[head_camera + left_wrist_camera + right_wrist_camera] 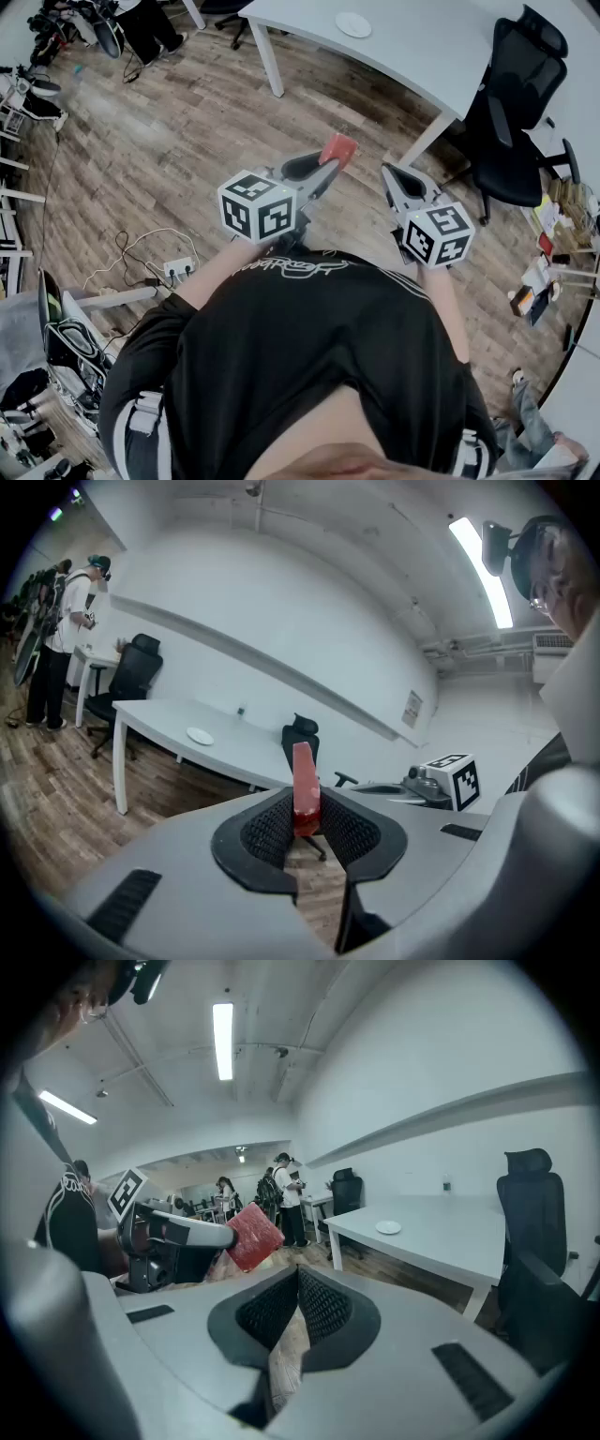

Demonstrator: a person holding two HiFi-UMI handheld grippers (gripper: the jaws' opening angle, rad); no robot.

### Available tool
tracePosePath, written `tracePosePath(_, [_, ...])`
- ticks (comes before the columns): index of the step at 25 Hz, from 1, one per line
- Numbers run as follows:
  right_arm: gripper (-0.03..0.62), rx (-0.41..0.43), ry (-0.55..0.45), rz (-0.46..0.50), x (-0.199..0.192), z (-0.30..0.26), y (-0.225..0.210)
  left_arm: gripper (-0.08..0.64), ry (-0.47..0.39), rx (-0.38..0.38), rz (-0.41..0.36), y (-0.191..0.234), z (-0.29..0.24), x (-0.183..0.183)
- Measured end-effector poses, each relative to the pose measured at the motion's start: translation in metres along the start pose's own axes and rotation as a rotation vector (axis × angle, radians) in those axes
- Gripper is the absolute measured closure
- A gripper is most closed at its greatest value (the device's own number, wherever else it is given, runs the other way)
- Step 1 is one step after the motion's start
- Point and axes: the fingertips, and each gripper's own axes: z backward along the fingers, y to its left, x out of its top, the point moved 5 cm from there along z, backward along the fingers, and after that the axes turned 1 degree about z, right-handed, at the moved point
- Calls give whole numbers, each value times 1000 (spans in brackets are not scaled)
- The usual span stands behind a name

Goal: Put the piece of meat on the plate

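Wooden floor (169,159), left gripper (326,171) clamps meat (338,148), edge-up, projecting forward

The piece of meat (338,148) is red, the plate (353,24) white — seemingly plain — the floor (169,141) wood-brown.

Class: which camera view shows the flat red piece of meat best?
The right gripper view: the flat red piece of meat shows its broad face there, unobstructed. The left gripper view sees it only edge-on, clamped in the left gripper. The head view shows just a small red end past that gripper's tips.
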Motion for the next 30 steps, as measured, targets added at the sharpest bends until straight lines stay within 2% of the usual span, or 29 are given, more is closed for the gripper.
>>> tracePosePath(20, [583, 14, -26, 28, 1, 16, -7, 472, 13, 22, -6, -26, -9, -4])
tracePosePath(30, [583, -51, -35, -31, -3, 17, -33, 472, 51, -40, -26, -22, -37, 1])
